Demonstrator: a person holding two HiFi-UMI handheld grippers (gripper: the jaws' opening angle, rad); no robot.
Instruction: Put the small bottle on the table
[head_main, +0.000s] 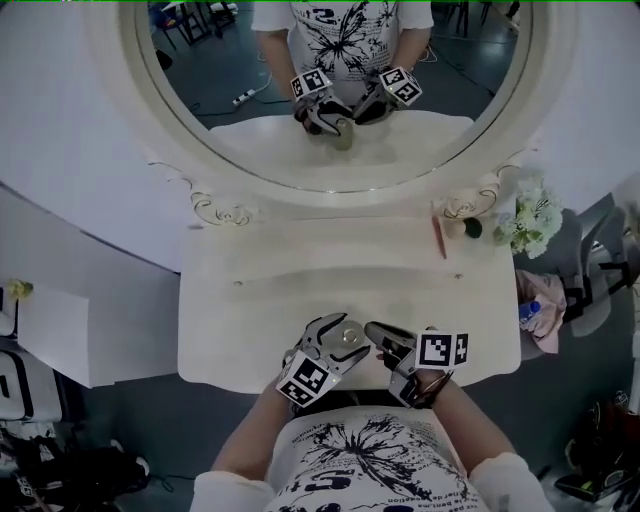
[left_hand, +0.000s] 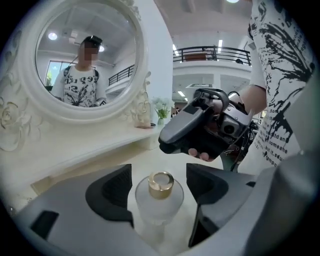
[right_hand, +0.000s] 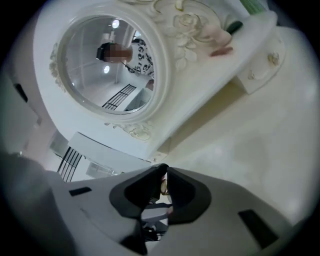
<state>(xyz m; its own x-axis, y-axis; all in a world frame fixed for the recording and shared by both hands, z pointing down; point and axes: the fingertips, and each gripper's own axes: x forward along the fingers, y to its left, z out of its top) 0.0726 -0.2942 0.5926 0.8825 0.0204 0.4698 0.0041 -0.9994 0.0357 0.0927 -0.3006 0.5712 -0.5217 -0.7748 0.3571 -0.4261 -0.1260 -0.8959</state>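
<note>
Head view: your left gripper (head_main: 347, 338) grips the small bottle (head_main: 350, 329) over the table (head_main: 300, 290), not yet set down; your right gripper (head_main: 378, 332) is closed and empty.

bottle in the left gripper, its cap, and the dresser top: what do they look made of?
Bottle: probably frosted glass, possibly plastic; the body is cloudy, translucent and matte.
Cap: gold-coloured and shiny, either metal or metallised plastic; it catches bright glints.
Dresser top: looks like cream-painted wood or board; smooth, even colour, faint sheen, no visible grain.
</note>
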